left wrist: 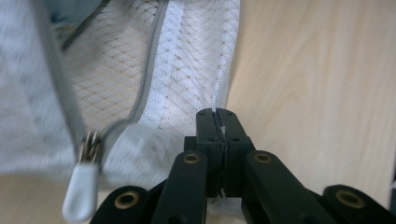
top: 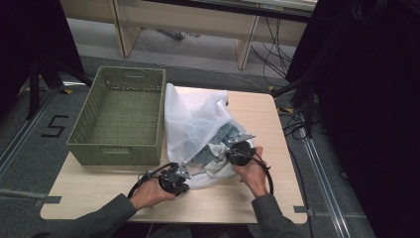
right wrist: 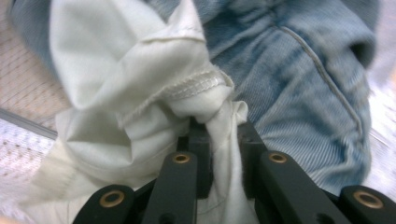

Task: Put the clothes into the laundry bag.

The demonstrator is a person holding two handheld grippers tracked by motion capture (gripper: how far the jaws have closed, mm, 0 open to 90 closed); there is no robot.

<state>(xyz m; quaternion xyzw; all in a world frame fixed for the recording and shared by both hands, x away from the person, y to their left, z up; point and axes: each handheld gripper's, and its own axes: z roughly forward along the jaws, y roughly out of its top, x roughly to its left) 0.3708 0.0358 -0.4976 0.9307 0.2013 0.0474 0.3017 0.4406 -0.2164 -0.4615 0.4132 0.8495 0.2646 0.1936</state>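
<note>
A white mesh laundry bag (top: 193, 116) lies on the wooden table (top: 94, 191), its zipped mouth toward the person. My left gripper (top: 185, 186) is shut on the bag's near edge; in the left gripper view the mesh (left wrist: 187, 60) is pinched between its closed fingertips (left wrist: 216, 114), and the white zip pull (left wrist: 81, 193) hangs to the left. My right gripper (top: 227, 157) reaches into the bag's mouth. There it (right wrist: 219, 128) is shut on a fold of a white garment (right wrist: 130, 79) that lies against blue jeans (right wrist: 303, 88).
A green woven basket (top: 116, 151) stands empty on the table's left half, beside the bag. The table's front strip and right side are bare wood. Dark curtains, stands and cables surround the table.
</note>
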